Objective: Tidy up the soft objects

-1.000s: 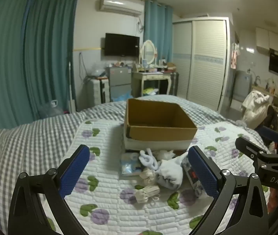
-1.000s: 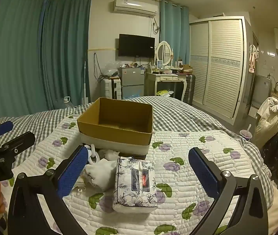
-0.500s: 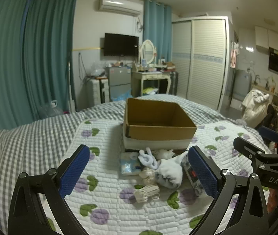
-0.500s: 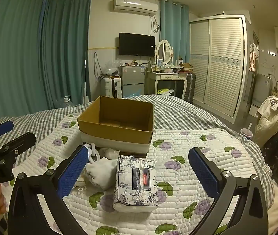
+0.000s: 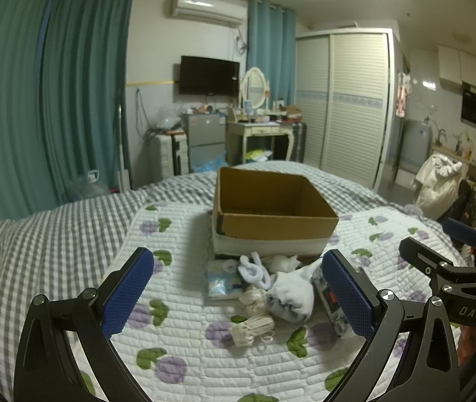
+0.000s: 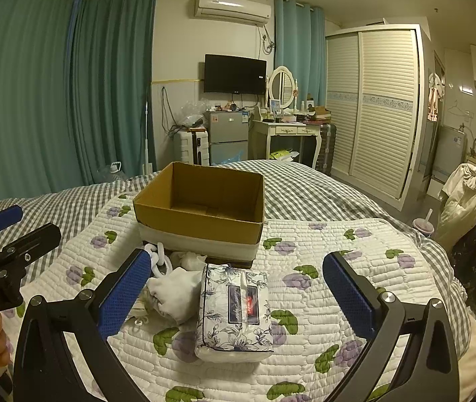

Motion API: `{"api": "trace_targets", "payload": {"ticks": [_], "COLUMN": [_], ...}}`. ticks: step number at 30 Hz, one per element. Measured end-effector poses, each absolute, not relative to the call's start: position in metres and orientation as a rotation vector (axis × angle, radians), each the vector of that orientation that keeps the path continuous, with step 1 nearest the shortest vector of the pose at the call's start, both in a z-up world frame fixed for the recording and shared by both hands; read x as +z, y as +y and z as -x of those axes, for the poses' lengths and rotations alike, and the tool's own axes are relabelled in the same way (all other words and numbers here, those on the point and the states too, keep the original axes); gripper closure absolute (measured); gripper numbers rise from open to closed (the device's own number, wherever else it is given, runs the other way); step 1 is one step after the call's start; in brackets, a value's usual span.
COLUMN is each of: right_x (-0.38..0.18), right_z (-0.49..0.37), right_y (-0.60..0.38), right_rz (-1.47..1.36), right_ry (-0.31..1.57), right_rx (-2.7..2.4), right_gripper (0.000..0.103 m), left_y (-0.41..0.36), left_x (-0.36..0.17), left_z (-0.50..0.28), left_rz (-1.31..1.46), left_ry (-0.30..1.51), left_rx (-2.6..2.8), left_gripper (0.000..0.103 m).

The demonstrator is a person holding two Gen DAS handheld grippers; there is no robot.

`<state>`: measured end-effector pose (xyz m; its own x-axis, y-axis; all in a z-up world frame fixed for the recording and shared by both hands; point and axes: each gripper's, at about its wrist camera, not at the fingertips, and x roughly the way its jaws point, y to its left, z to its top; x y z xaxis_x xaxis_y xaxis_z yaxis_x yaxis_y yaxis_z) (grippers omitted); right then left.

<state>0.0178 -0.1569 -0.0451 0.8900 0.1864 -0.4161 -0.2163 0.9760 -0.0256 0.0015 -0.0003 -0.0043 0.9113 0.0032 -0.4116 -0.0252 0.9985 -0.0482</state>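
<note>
The left gripper (image 5: 238,296) and right gripper (image 6: 237,296) both hung spread wide, holding nothing; the tissue pack (image 6: 234,308) lay on the quilt (image 6: 318,264) between the right jaws, before the cardboard box (image 6: 201,207).

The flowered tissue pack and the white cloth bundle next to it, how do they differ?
The flowered tissue pack is a neat rectangular block; the white cloth bundle is a crumpled lump with no fixed shape. The pack is printed with dark blue flowers and a dark label, while the bundle is plain white. Both lie on the quilt in front of the cardboard box, touching each other.
</note>
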Motion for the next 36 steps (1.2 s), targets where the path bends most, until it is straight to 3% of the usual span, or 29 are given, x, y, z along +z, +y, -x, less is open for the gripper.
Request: {"api": "trace_targets", "payload": {"ticks": [36], "right_x": [-0.0508], "right_z": [-0.023], "right_y": [-0.1561], "right_rz": [0.069], "right_ry": [0.441], "right_rx": [0.216], "right_gripper": [0.0], "left_y": [0.0013], "left_x": [-0.0053], "left_z": [-0.0016], "left_rz": [0.055], "left_ry": [0.425], "left_rx": [0.014], "left_gripper": [0.0]}}
